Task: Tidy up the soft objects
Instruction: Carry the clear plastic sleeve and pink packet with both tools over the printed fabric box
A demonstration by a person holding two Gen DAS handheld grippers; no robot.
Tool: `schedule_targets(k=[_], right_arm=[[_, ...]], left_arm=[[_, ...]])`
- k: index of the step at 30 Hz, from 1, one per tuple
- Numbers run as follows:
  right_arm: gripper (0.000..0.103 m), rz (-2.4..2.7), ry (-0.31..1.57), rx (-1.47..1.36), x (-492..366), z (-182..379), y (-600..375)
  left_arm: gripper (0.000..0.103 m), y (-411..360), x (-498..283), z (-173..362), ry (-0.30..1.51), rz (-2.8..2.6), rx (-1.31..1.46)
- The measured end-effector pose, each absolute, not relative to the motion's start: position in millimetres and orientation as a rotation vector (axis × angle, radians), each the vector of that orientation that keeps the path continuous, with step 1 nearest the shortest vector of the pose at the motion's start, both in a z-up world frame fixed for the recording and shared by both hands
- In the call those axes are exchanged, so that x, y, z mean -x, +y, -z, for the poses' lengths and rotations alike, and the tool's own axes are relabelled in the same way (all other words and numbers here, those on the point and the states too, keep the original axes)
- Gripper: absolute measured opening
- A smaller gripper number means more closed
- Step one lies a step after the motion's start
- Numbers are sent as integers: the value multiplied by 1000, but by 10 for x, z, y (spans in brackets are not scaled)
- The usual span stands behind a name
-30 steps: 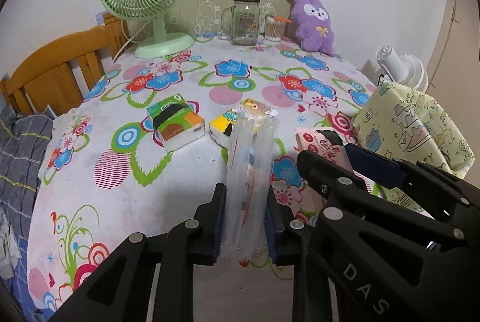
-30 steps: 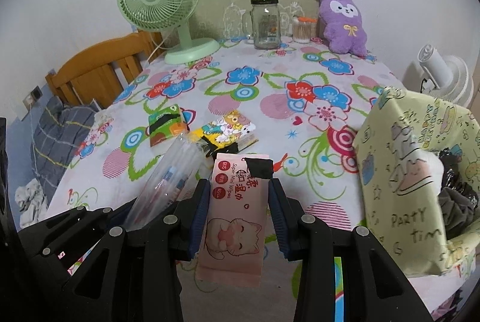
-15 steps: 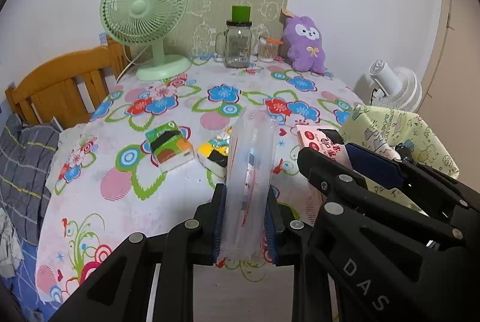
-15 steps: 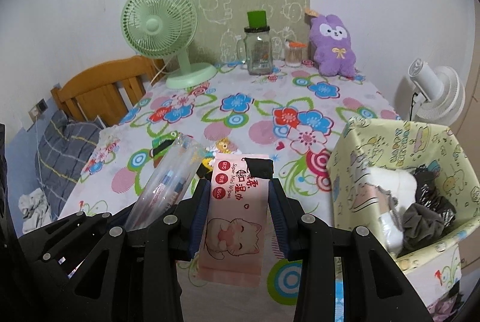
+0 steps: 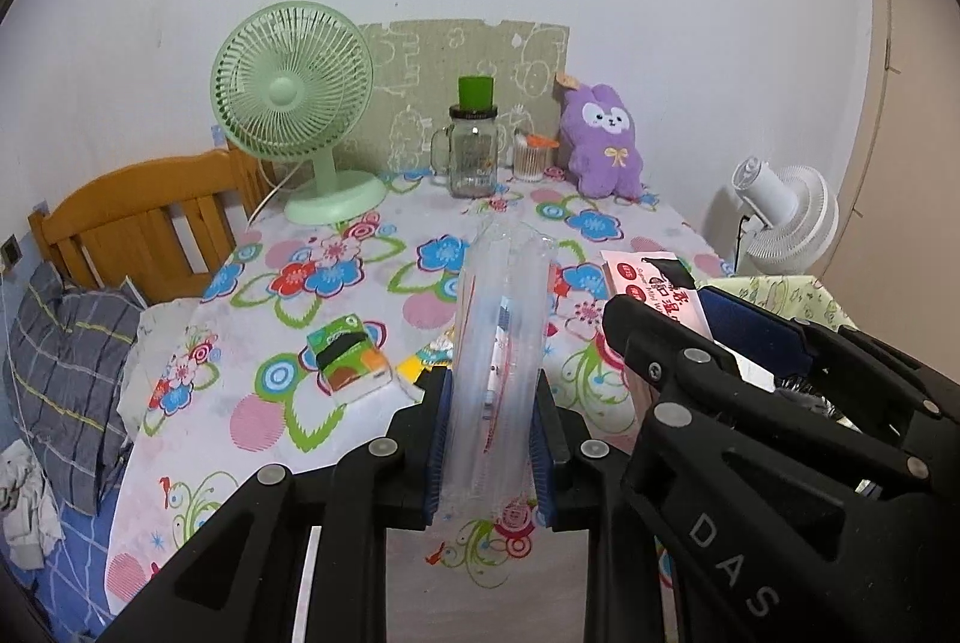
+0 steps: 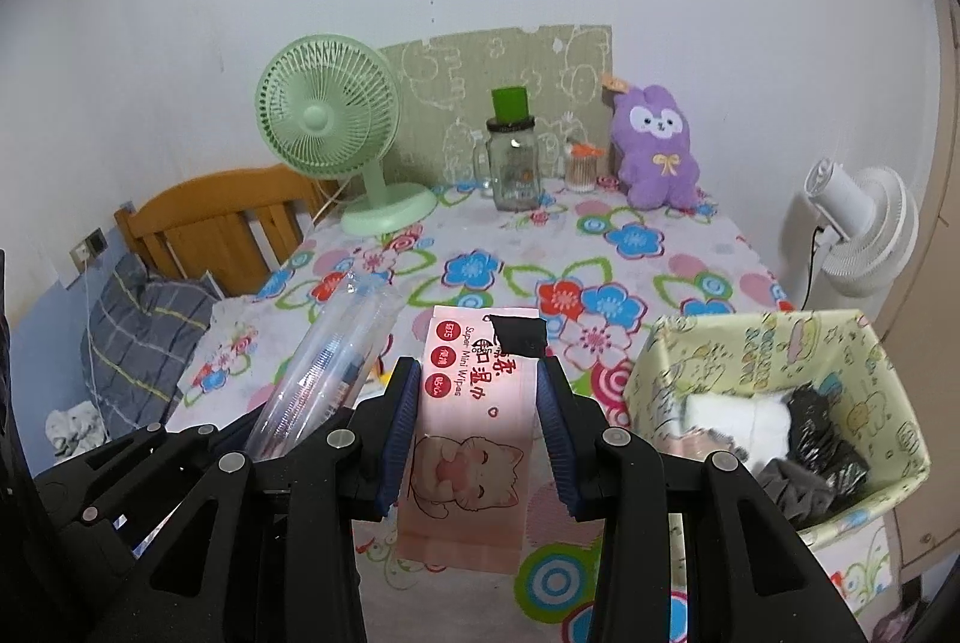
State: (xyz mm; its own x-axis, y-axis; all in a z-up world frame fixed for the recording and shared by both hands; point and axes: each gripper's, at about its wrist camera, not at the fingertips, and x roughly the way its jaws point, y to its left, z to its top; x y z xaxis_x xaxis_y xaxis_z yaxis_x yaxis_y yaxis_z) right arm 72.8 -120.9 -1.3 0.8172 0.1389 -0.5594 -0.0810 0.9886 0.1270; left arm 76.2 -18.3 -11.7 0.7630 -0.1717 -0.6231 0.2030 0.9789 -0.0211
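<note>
My left gripper (image 5: 487, 439) is shut on a clear soft plastic pouch (image 5: 501, 343) that stands up between its blue pads, well above the flowered tablecloth (image 5: 360, 283). My right gripper (image 6: 477, 439) is shut on a pink pack of wet wipes (image 6: 474, 427) with a cat picture and a black flap. The two grippers are side by side; the pouch (image 6: 330, 373) shows left of the wipes in the right wrist view, and the wipes (image 5: 657, 292) show right of the pouch in the left wrist view. A green tissue pack (image 5: 348, 355) lies on the table. A yellow pack (image 5: 420, 364) is mostly hidden behind the pouch.
A pale yellow patterned box (image 6: 774, 403) at the table's right edge holds white and dark soft items. At the back stand a green fan (image 5: 300, 115), a glass jar (image 5: 474, 151), a small container (image 5: 531, 157) and a purple plush (image 5: 603, 139). A wooden bed frame (image 5: 138, 223) and white fan (image 5: 780, 217) flank the table.
Both grippers have risen together with the pouch and the wipes, and tilted up. The table now looks farther below, and the inside of the box has come into the right wrist view.
</note>
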Motion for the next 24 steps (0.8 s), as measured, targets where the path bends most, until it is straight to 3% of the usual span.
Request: schedule_targets(k=[24], right_arm=[[43,-55,526,-63,-570,-246,-1812]], left_arm=[[23,-763,-655,-116,565,239,-74]])
